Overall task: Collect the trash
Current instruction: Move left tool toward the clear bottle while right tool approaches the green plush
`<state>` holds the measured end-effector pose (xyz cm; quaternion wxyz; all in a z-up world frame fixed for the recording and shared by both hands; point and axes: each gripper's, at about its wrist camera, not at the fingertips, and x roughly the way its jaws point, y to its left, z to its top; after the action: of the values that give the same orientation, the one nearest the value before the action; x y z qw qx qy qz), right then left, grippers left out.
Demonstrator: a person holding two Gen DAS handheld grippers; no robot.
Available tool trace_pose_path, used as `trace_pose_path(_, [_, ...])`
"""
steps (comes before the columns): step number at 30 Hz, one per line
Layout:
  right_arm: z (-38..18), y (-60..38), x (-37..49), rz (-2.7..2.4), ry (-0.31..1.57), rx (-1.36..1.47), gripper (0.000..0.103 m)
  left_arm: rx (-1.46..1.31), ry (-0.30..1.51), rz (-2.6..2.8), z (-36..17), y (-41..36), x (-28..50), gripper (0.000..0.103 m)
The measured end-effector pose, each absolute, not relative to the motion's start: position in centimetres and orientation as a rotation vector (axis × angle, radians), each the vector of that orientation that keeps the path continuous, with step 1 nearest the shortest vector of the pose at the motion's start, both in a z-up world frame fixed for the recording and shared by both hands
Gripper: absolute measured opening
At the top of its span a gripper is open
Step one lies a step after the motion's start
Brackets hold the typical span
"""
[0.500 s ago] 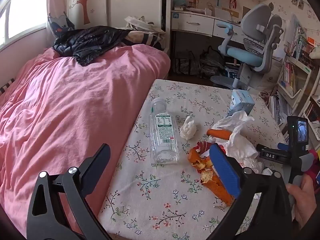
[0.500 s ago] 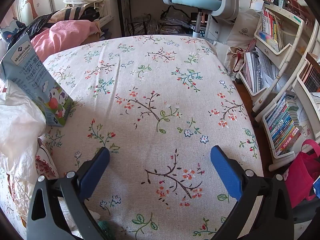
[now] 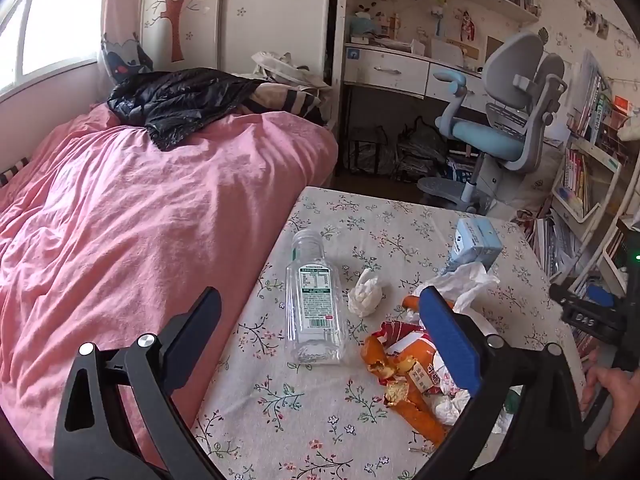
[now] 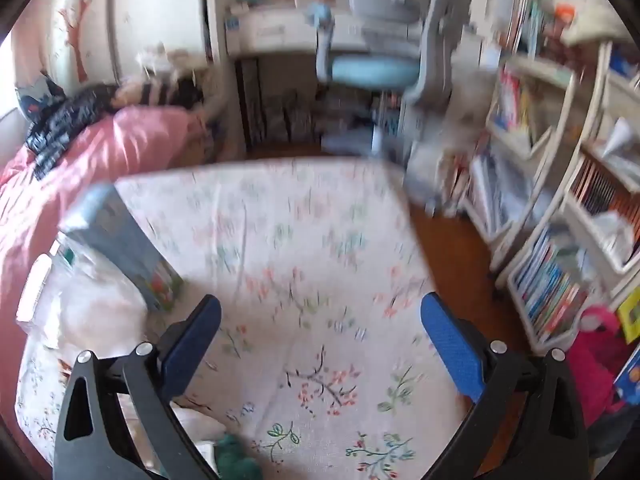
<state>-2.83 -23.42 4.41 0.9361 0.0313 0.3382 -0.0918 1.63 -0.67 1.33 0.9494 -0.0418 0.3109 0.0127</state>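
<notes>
Trash lies on the floral tablecloth (image 3: 320, 420). An empty clear plastic bottle (image 3: 314, 304) lies on its side, a crumpled white tissue (image 3: 364, 292) beside it. To the right sit orange peel pieces (image 3: 404, 384), a torn red and white wrapper (image 3: 400, 336), more white tissue (image 3: 460, 282) and a blue carton (image 3: 476, 244). My left gripper (image 3: 320, 328) hangs open above the bottle, touching nothing. My right gripper (image 4: 320, 330) is open over bare floral tablecloth (image 4: 304, 248), the blue carton (image 4: 120, 244) and a white bag (image 4: 92, 312) off to its left. That view is blurred.
A pink bed (image 3: 140, 220) with a black jacket (image 3: 176, 100) borders the table's left side. A blue-grey desk chair (image 3: 504, 128) and desk stand behind. Bookshelves (image 4: 560, 200) fill the right, with a pink bag (image 4: 596, 352) on the floor. A hand (image 3: 616, 392) holds the other gripper's handle.
The right gripper has tilted up and pulled back, so the table's far edge, floor and chair now show. The left gripper has barely moved.
</notes>
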Motion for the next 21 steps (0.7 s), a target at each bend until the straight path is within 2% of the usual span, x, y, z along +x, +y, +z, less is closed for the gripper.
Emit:
trace_pose_path(3, [7.4,-22.0,-5.0,-0.154,0.575,0.055,0.096,-0.122,0.632,0.059,1.5,0.5,1.6,0.095])
trace_pose_path(9, [10.0,-20.6,-8.4,-0.072,0.475,0.067,0.096,-0.173,0.642,0.113,1.1,2.3,1.1,0.095])
trace_pose_path(21, [8.5,-19.4,-9.3,-0.009,0.509,0.105,0.096,-0.162,0.671,0.142,-0.1,3.3,0.2,0.095])
